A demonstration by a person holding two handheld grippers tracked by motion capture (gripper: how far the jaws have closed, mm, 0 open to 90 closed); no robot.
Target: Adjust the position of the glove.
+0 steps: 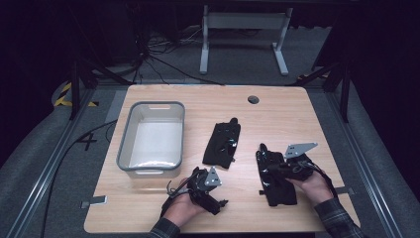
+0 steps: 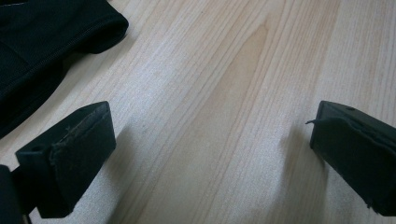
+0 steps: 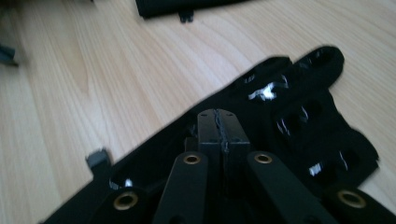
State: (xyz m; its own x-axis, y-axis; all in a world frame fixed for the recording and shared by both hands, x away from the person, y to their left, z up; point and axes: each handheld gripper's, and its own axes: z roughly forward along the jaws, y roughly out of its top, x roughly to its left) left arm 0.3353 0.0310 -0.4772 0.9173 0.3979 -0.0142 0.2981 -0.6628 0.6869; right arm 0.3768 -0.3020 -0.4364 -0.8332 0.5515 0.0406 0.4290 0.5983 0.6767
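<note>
Tongs check: your right tongs [image 3: 219,122] sit pressed together on the black glove [image 3: 299,116], while your left tongs [image 2: 210,154] gape apart over bare table [image 2: 224,70].

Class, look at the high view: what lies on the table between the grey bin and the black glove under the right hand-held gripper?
A second black glove lies between the grey bin and the black glove under the right hand-held gripper, seen in the high view.

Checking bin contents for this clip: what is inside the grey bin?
The grey bin shows a bare pale floor with a glare streak near its front wall; no item is visible inside. That front wall hides a thin strip of the floor.
</note>
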